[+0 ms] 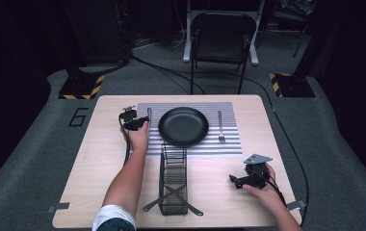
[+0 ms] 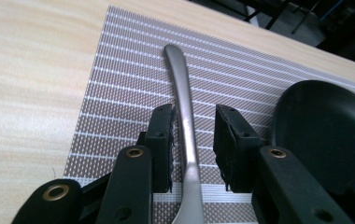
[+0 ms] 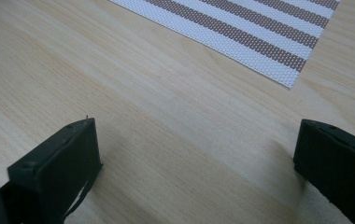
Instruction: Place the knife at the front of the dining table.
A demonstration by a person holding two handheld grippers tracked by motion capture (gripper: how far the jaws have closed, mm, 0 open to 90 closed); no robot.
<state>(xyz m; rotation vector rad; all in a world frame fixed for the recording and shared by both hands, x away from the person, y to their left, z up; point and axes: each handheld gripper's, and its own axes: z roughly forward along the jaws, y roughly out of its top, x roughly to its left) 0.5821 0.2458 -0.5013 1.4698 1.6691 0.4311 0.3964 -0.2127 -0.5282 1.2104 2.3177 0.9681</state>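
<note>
Straddling the knife (image 2: pixel 183 116) with my left gripper (image 2: pixel 193 140), I am holding the jaws a little apart, one on each side of the handle; neither pad looks to be pressing on the metal, so I am gripping nothing. The knife is lying flat on the striped mat (image 2: pixel 119 102), just left of the black plate (image 2: pixel 325 130), its handle running away from the camera in the left gripper view. In the high view my left gripper (image 1: pixel 134 121) is sitting at the mat's left edge, beside the plate (image 1: pixel 183 126).

My right gripper (image 3: pixel 194 154) is hovering low over bare table (image 3: pixel 166 116), jaws standing wide apart and empty, with a mat corner just ahead. In the high view it (image 1: pixel 248 179) is waiting well apart from the fork (image 1: pixel 220 126) and from the wire caddy (image 1: pixel 173 179), which is holding crossed utensils.

Risks I am noting:
- The handle is thin, smooth and curved. If I am closing off-centre, it is likely to twist or squirt out of the pads.
- It is lying flat on the weave, so the jaw tips may be catching the mat and dragging it, shifting plate and fork.
- Lifting from this point, the heavier end may be drooping and striking the plate rim.
- Swinging toward the caddy, I may be clipping its wire wall.
</note>
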